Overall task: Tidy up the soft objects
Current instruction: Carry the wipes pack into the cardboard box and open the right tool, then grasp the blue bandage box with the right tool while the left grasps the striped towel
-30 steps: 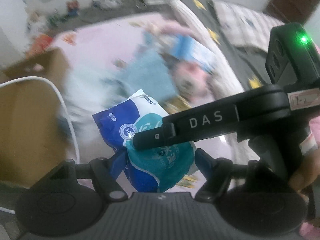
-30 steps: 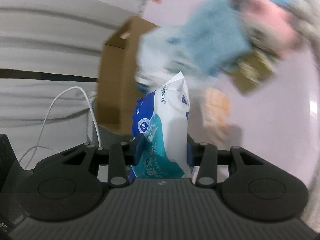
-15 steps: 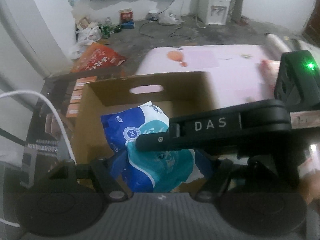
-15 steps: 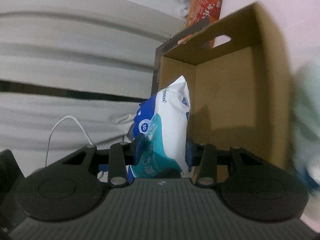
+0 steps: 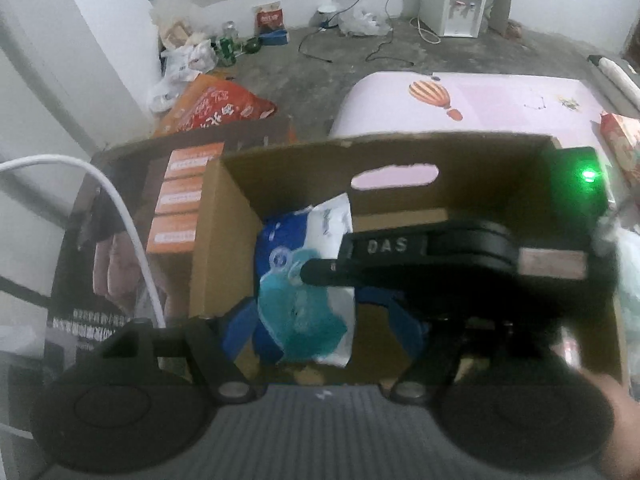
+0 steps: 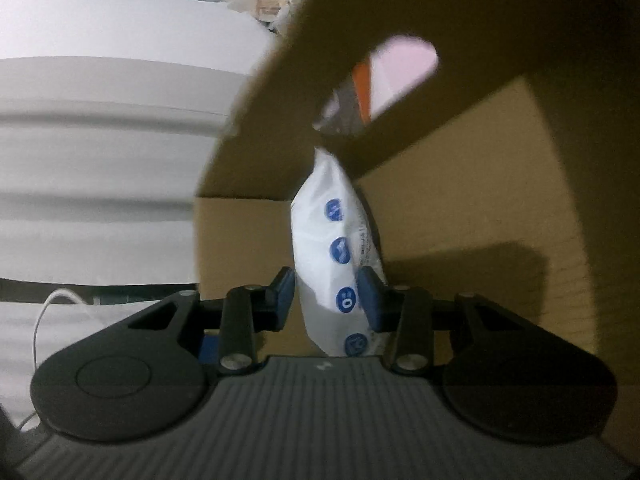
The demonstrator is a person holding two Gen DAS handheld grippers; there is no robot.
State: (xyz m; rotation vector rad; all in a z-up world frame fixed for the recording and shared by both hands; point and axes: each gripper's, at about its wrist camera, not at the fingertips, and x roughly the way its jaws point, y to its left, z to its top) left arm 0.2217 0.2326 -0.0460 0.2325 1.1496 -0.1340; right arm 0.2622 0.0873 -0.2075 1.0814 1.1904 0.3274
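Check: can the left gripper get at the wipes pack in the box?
Probably yes: the wipes pack sits between the pads of the open left gripper, inside the cardboard box. But the right gripper, its jaws just closing on the pack, lies across it.

A wet-wipes pack (image 5: 308, 280) is sitting inside the cardboard box (image 5: 224, 220), toward its left wall (the handle cutout is lying just behind it). A mat (image 5: 500, 100) is stretching out behind the box, and a snack bag (image 5: 216, 108) is lying on the floor behind-left.

Black gripper (image 6: 326, 300), blue pads (image 6: 285, 294)
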